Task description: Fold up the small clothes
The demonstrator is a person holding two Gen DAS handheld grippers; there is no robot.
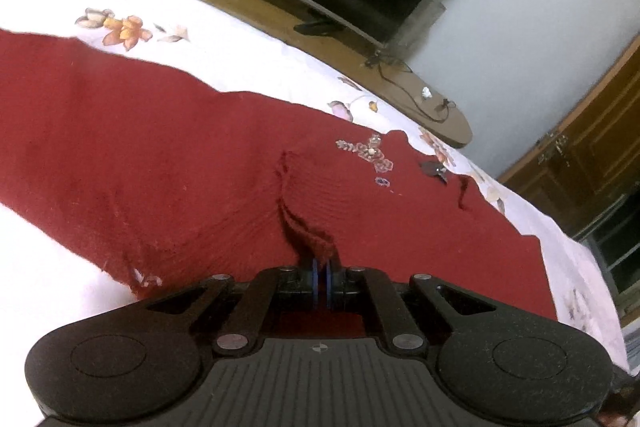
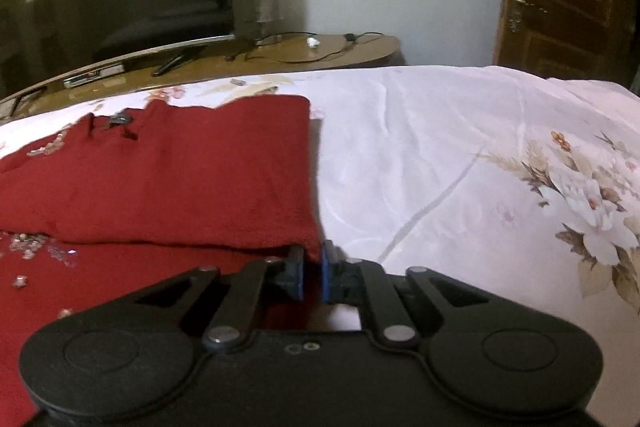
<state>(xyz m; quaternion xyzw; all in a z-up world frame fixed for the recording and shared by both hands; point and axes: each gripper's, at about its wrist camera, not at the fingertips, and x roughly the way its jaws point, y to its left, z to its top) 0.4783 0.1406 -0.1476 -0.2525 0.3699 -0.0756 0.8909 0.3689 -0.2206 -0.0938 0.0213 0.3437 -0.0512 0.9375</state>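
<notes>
Garment: your red knit top (image 1: 168, 147) lies across the floral bed sheet (image 2: 440, 155), filling mid-frame in the left view.
Left hand-held gripper (image 1: 322, 281): pads pinched on a raised ridge of knit, so you can lift that edge.
Right hand-held gripper (image 2: 312, 277): jaws slightly apart around the folded corner at lower centre, probably mid-grip or mid-release.
Fold: 1 layer already lies doubled over.

We see the left gripper (image 1: 323, 281) and right gripper (image 2: 311, 273) as matching matte black assemblies: two round housings at lower frame, angled linkage bars with silver pivot pins, and blue finger pads (image 2: 326, 275). A ribbed central plate carries a small crosshair marking in the left view.
</notes>
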